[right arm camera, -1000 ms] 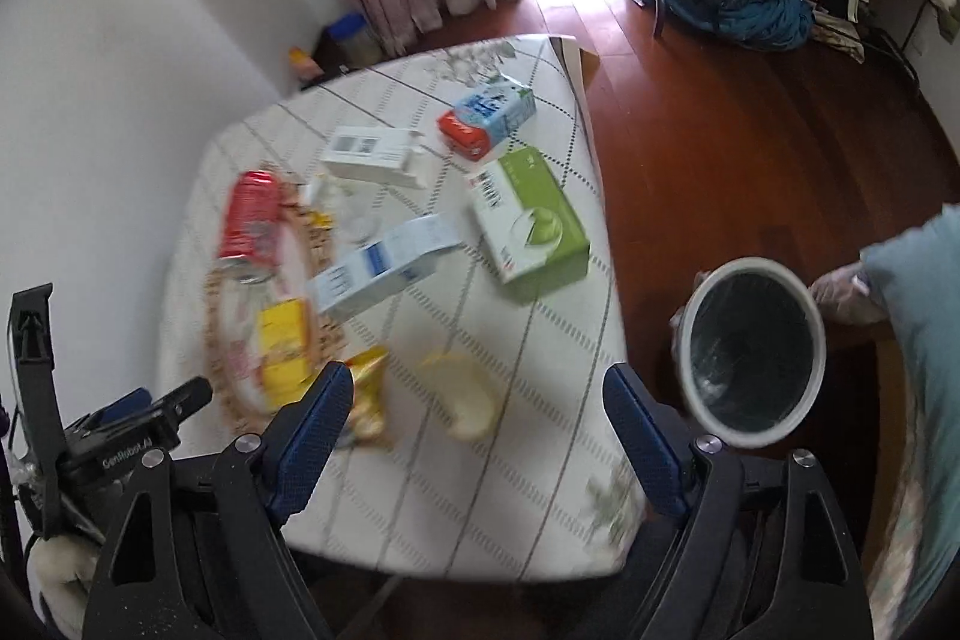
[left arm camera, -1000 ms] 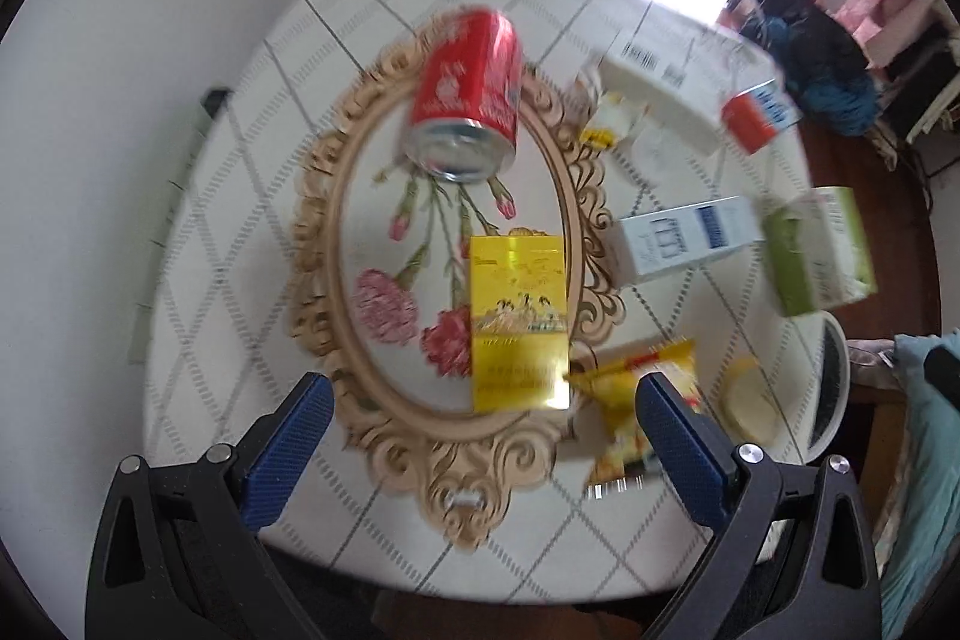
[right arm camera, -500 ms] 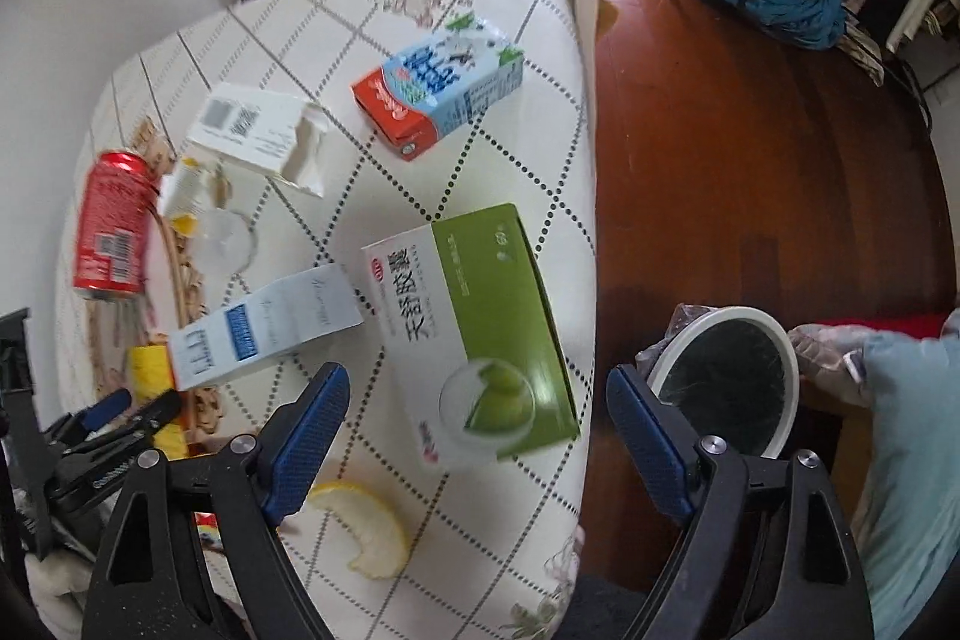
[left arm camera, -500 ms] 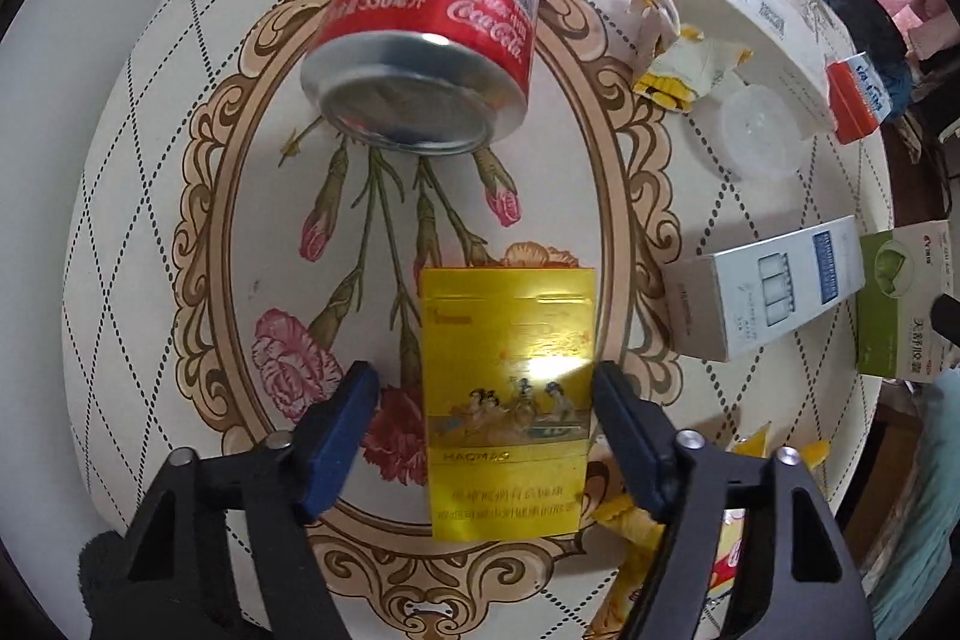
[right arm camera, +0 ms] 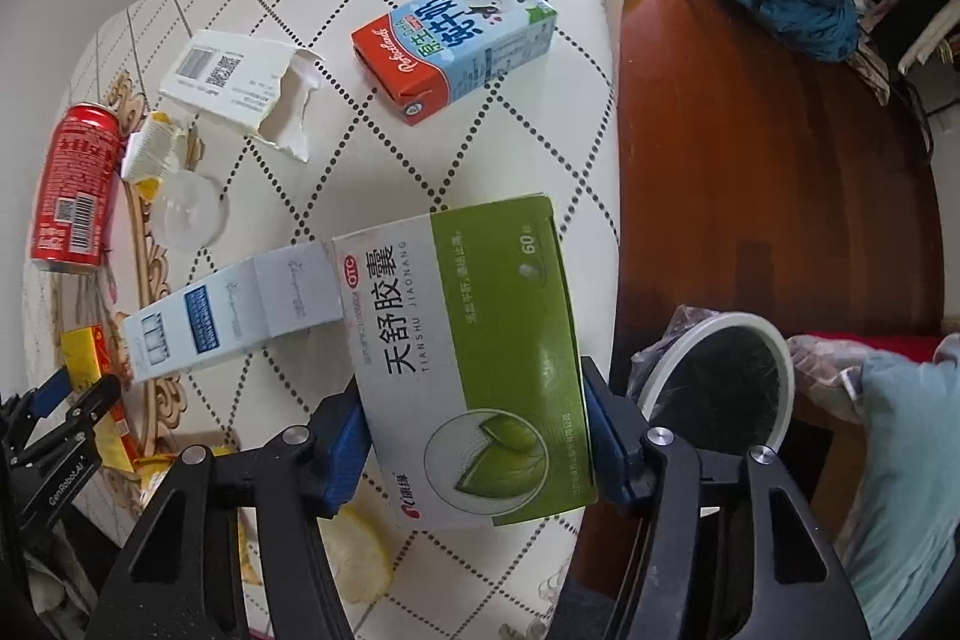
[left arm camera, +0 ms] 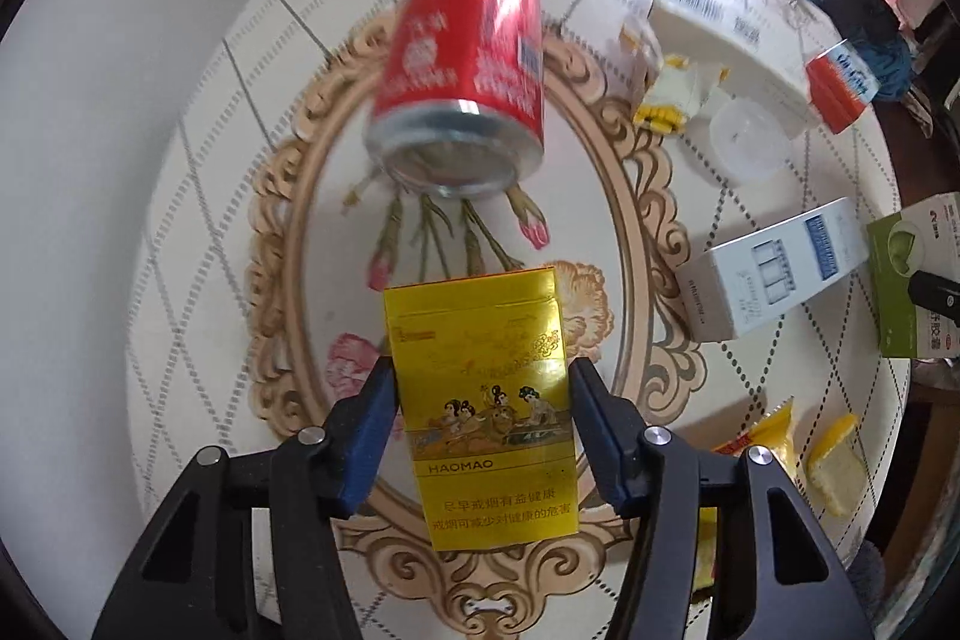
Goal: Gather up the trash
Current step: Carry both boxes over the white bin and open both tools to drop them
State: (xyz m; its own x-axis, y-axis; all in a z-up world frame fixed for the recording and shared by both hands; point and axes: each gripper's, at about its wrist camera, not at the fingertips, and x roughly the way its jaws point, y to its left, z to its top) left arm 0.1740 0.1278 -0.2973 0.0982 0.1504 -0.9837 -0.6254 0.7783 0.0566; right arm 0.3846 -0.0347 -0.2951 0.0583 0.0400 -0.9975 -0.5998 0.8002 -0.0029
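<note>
Both grippers loaded, nothing yet seen in the bin [right arm camera: 717,382], so task judged early. L gripper [left arm camera: 480,400]: jaws closed to pack width, clamped on the yellow pack [left arm camera: 486,412], which looked lifted off the worktop [left arm camera: 198,232]. R gripper [right arm camera: 474,430]: jaws set wide, pinching the green box [right arm camera: 474,340] by its long sides; box overhung the worktop's right edge, w/ the bin just beyond on the floor [right arm camera: 750,148]. Bin mouth open, dark liner; contents not readable. Left on worktop: red can [left arm camera: 468,82] on its side, blue-white box [right arm camera: 240,316], milk carton [right arm camera: 456,40], torn white box [right arm camera: 240,82], clear lid [right arm camera: 186,211], crumpled wrapper [left arm camera: 672,94], snack bag [left arm camera: 756,442], peel [left arm camera: 834,460]. Room: R had a short open path over the edge to the bin; cushion [right arm camera: 900,460] beside the rim narrowed the far side. L had to cross the clutter & R's lane, so probably go one at a time. Wall hard by on the left.
</note>
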